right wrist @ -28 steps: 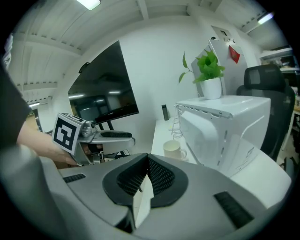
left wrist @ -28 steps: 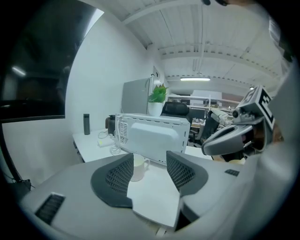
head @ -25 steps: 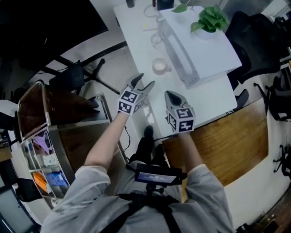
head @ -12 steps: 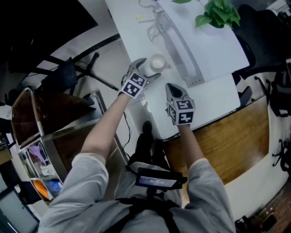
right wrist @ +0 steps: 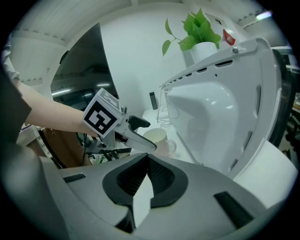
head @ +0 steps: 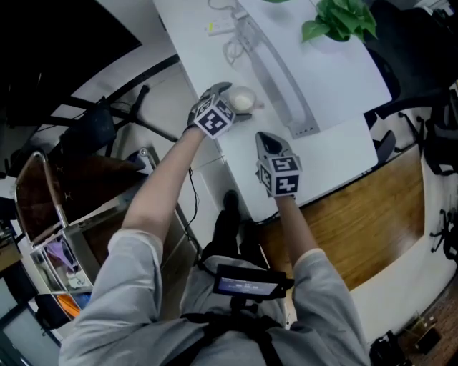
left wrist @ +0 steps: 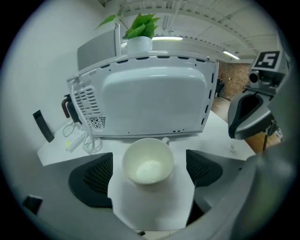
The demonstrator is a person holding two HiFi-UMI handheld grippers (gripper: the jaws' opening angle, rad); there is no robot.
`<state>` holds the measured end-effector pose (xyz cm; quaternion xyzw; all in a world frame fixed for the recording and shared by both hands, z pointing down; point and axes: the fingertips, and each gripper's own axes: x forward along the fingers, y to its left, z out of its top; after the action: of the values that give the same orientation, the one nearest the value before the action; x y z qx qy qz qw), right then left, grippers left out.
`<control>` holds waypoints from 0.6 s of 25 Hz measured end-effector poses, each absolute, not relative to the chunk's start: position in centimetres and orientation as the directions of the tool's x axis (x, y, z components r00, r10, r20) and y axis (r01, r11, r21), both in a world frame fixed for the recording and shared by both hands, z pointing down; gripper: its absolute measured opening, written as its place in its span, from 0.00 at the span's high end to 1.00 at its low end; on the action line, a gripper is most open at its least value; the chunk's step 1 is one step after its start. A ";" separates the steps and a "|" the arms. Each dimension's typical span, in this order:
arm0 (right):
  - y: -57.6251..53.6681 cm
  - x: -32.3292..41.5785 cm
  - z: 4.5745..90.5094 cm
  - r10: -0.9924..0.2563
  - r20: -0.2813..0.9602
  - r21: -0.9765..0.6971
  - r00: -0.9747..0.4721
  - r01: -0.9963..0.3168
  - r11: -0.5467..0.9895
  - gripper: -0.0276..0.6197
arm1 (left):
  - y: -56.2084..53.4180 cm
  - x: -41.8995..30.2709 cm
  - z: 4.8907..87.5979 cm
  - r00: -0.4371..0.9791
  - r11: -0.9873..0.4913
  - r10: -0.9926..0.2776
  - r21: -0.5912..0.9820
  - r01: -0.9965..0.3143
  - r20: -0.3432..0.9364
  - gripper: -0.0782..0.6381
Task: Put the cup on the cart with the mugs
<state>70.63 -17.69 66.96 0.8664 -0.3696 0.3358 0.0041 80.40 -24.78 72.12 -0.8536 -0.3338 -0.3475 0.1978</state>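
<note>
A white cup (left wrist: 148,161) with a small handle stands upright on the white table (head: 322,154), close in front of a white microwave (left wrist: 150,101). My left gripper (left wrist: 148,177) reaches around it. Its jaws are opening, and the dark pads (left wrist: 93,180) stand clear of the cup's sides. The head view shows the same cup (head: 242,99) at the left gripper (head: 230,101) tips, near the table's left edge. My right gripper (head: 269,141) hovers over the table nearer to me, shut and empty. In the right gripper view the cup (right wrist: 159,138) sits behind the left gripper (right wrist: 137,135).
A potted plant (head: 336,21) stands on the microwave (head: 286,78). A power strip and cables (left wrist: 77,139) lie left of the cup. A metal cart (head: 57,236) with filled shelves stands at the lower left, beside an office chair base (head: 136,114).
My left gripper has moved forward to the cup and its jaws have spread around it. The right gripper has stayed nearly where it was.
</note>
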 end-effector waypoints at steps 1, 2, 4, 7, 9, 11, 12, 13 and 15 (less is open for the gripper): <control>-17.7 70.6 67.0 -0.637 0.586 -0.242 0.501 -0.642 -0.728 0.95 | -24.4 80.5 72.4 0.510 -0.672 0.430 -0.113 0.732 0.745 0.22; -17.7 70.6 67.1 -0.636 0.588 -0.243 0.500 -0.640 -0.729 0.95 | -24.2 80.6 72.7 0.486 -0.645 0.422 -0.123 0.754 0.766 0.22; -17.5 70.6 67.2 -0.633 0.592 -0.245 0.499 -0.636 -0.731 0.95 | -23.7 80.9 73.6 0.452 -0.604 0.407 -0.137 0.785 0.794 0.22; -17.1 70.8 67.3 -0.627 0.594 -0.247 0.504 -0.628 -0.738 0.95 | -23.3 81.5 74.0 0.437 -0.581 0.379 -0.158 0.799 0.816 0.22; -16.8 70.8 67.3 -0.624 0.595 -0.247 0.507 -0.623 -0.742 0.95 | -23.3 81.7 74.2 0.426 -0.572 0.361 -0.164 0.804 0.830 0.22; -16.5 70.9 67.4 -0.620 0.599 -0.246 0.507 -0.620 -0.745 0.95 | -23.0 81.8 74.7 0.406 -0.572 0.359 -0.145 0.807 0.841 0.22; -16.4 70.9 67.5 -0.618 0.600 -0.246 0.507 -0.618 -0.746 0.95 | -22.9 81.8 75.1 0.394 -0.574 0.361 -0.131 0.809 0.845 0.22; -16.3 70.9 67.5 -0.618 0.602 -0.247 0.506 -0.618 -0.747 0.95 | -22.8 81.8 75.4 0.385 -0.575 0.360 -0.123 0.809 0.850 0.22; -16.2 71.0 67.4 -0.619 0.601 -0.248 0.505 -0.619 -0.745 0.95 | -23.2 82.0 75.4 0.393 -0.580 0.339 -0.139 0.803 0.855 0.28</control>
<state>71.02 -16.23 67.41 0.8675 -0.3569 0.3465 -0.0003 81.99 -23.19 75.37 -0.7864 -0.3630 -0.4144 0.2796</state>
